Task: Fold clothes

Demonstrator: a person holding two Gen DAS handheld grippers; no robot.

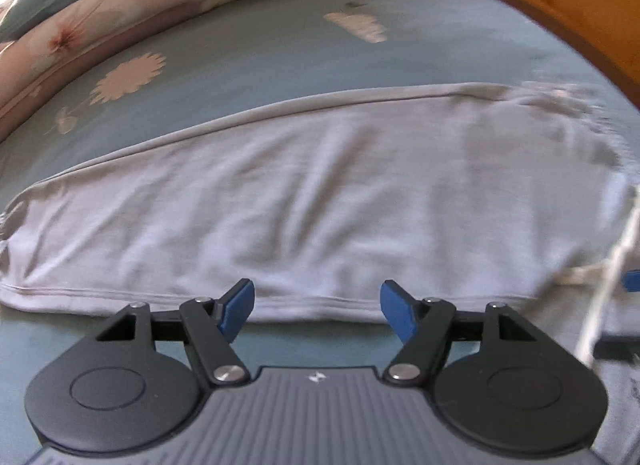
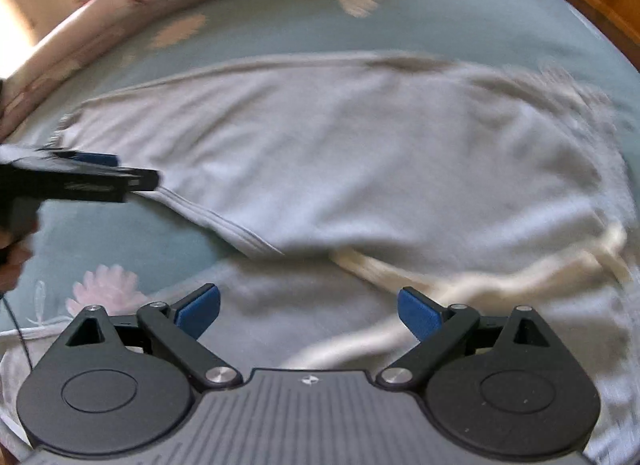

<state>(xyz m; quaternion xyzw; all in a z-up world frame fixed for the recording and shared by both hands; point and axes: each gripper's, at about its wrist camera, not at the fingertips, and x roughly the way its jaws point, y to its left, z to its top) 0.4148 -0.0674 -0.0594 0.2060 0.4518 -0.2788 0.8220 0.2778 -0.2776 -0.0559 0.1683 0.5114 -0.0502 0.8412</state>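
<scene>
Judging by my left gripper and right gripper, both spread wide and holding nothing, I read a re-grip between folds: the grey trousers lie mid-frame on the bedspread, near hem closest.

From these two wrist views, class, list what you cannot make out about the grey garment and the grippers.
- Grey garment, left wrist view: right end cut off by the frame edge.
- Drawstring, right wrist view: motion blur hides its ends.
- Left gripper, right wrist view: side-on and blurred, so its opening is unreadable there.
- Right gripper: open, holding nothing.
</scene>
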